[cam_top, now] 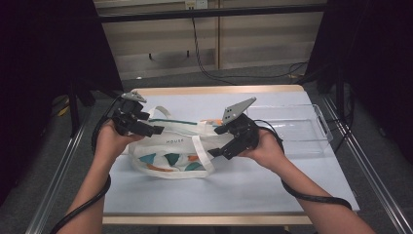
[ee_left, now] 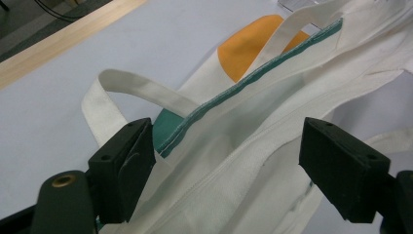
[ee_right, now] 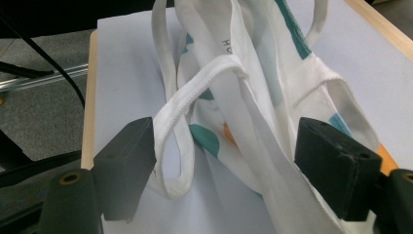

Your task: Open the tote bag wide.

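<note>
Here, at the left of the high view, the person's left hand (cam_top: 109, 141) is holding the left hand-held gripper (cam_top: 152, 123), a black two-jaw tool with a grey three-cornered plate on top, at the left end of a white canvas tote bag (cam_top: 173, 151) printed with teal and orange shapes. The bag is lying flat across the middle of the pale lavender bench (cam_top: 234, 187), its mouth turned toward the far side. In the left gripper view the black jaws are standing wide apart, released, with the bag's white cloth and its teal-edged rim (ee_left: 253, 80) lying between them; the left pad (ee_left: 129, 168) is sitting right against the cloth's edge, while the right pad (ee_left: 341, 165) is standing clear of it. One white strap (ee_left: 131, 90) is looping out onto the bench on the left, and an orange patch (ee_left: 248, 46) is showing farther up.

Further right, the person's right hand (cam_top: 265, 146) is holding the right hand-held gripper (cam_top: 218, 141) at the bag's right end. In the right gripper view its jaws are likewise gaping, released, straddling the bunched cloth; a white strap loop (ee_right: 182, 122) is hanging just beside the left pad (ee_right: 126, 165), and whether it is touching I cannot tell.

At the far right of the bench, a clear plastic tray (cam_top: 319, 126) is sitting just beyond the right hand.
</note>
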Available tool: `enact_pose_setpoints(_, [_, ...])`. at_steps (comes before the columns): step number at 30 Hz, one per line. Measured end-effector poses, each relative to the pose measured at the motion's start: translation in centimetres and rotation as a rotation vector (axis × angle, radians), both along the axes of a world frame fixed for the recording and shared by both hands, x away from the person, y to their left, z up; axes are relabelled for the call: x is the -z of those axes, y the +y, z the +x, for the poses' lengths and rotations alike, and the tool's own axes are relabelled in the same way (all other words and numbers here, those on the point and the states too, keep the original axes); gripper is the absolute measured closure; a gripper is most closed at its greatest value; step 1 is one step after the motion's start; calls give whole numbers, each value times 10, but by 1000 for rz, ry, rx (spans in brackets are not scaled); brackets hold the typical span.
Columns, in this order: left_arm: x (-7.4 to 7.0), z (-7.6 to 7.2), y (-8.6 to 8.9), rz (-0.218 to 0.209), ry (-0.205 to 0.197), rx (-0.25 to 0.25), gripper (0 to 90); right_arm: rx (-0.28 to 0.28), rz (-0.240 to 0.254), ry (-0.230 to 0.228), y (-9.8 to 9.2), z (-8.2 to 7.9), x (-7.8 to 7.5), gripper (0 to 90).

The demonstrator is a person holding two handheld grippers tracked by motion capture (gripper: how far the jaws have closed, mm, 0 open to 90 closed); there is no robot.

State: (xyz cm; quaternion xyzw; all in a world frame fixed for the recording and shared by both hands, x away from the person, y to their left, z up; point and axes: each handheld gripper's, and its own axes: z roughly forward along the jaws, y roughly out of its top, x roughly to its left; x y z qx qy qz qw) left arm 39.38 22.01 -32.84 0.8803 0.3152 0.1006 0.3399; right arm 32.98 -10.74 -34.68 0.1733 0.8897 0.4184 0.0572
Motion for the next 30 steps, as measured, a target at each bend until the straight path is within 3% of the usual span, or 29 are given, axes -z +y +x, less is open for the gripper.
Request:
enact_pose_setpoints(4, [0, 1, 2, -3, 2, -3, 237, 1, -9, 0, 1, 1, 3, 282])
enact_pose_setpoints(8, [2, 5, 4, -3, 13, -2, 312, -7, -39, -4, 4, 1, 7, 423])
enact_pose_setpoints(11, [3, 8, 6, -19, 18, -13, 328, -12, -44, -4, 5, 1, 8, 474])
enact_pose_setpoints(14, [2, 11, 9, -23, 21, -12, 340, -31, -46, -11, 5, 2, 9, 586])
enact_pose_setpoints(16, [1, 11, 9, -22, 20, -13, 332, -48, -58, -20, 2, 1, 10, 710])
enact_pose_setpoints(17, [0, 12, 9, -22, 17, -10, 332, -48, -58, -20, 2, 1, 10, 710])
enact_pose_setpoints(18, [-1, 11, 10, -18, 15, -11, 334, -56, -63, -27, -1, -1, 11, 821])
enact_pose_setpoints(22, [-3, 13, 9, -39, 14, -8, 352, -69, -72, -36, -3, -3, 13, 864])
enact_pose_setpoints(23, [-2, 14, 9, -30, 29, 6, 372, -75, -79, -42, -3, -4, 13, 873])
enact_pose_setpoints(26, [1, 17, 8, -26, 23, -9, 391, -82, -82, -41, -4, -6, 13, 876])
enact_pose_setpoints(30, [2, 17, 4, -11, 28, 9, 454, -87, -87, -37, -4, -6, 14, 875])
